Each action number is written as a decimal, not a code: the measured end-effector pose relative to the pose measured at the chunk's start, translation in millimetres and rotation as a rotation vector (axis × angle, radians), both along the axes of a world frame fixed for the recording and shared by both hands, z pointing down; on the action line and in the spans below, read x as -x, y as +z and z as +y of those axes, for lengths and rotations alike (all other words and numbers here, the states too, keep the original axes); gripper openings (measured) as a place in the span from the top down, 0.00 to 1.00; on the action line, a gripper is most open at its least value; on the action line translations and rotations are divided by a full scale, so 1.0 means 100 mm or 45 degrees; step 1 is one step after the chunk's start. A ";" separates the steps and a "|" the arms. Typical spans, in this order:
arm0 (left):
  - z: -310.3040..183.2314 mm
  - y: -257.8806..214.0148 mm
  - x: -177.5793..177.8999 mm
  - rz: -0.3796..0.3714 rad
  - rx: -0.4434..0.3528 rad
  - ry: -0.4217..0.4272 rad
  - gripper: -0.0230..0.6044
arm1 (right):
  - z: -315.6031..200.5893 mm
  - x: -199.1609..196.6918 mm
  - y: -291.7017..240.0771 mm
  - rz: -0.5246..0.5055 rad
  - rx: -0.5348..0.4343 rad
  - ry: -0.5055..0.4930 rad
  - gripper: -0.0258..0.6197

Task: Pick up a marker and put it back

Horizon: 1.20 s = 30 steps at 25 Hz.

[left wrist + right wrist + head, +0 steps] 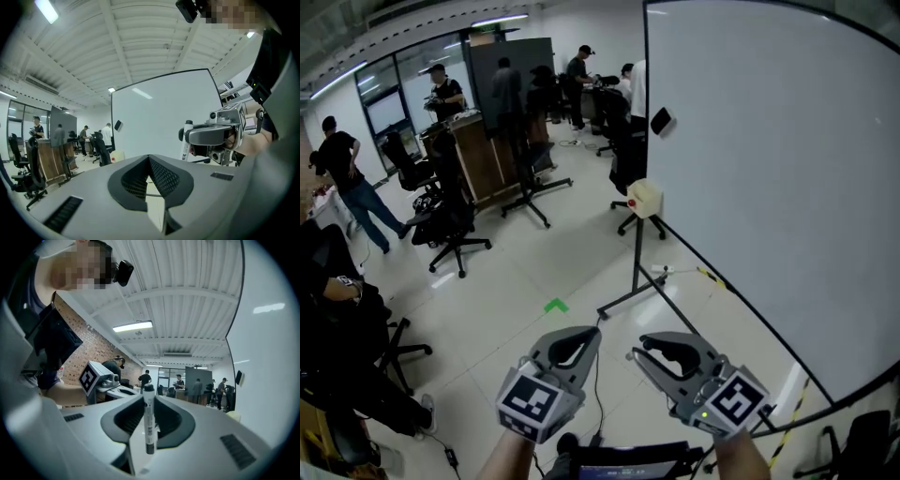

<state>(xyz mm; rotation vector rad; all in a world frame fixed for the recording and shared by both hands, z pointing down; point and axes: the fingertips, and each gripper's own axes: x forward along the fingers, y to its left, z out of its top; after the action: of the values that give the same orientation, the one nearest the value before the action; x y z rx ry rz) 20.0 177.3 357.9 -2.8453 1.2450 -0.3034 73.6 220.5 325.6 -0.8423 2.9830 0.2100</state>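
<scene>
right gripper view: one marker (149,423), upright, between right tool (149,398) jaws

Your open lane lies from 11 to 12 o'clock: bare floor (520,267), with only a green floor mark (555,306) on it. From 1 to 4 o'clock the whiteboard (769,187) walls off that whole side. Its stand (636,272) sets a leg across the floor near 12 o'clock, and a beige box (644,198) juts out at the board's edge. Office chairs (450,230) crowd 10 o'clock. At 9 o'clock a person in dark clothes (337,319) sits close by. A cable (598,398) lies on the floor, seen between your left tool (592,336) and right tool (637,347).
</scene>
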 end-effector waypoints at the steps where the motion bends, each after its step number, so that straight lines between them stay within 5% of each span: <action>1: 0.04 0.02 0.02 -0.010 0.010 -0.014 0.96 | 0.02 0.00 0.00 -0.013 0.006 -0.014 0.82; 11: 0.24 -0.01 0.44 0.008 0.010 -0.120 0.96 | 0.22 0.41 0.08 0.006 0.019 -0.127 0.82; 23: 0.45 -0.24 1.36 0.096 -0.026 -0.074 0.96 | 0.45 1.29 0.10 0.046 0.034 -0.081 0.82; 30: 0.58 -0.18 1.66 0.143 -0.029 -0.093 0.96 | 0.61 1.45 0.06 0.096 0.015 -0.041 0.82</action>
<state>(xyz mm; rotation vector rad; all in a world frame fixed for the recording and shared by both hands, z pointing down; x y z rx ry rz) -145.6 235.0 339.9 -2.8381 1.3643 -0.1312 -71.9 281.5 332.1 -0.8047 3.0686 0.2281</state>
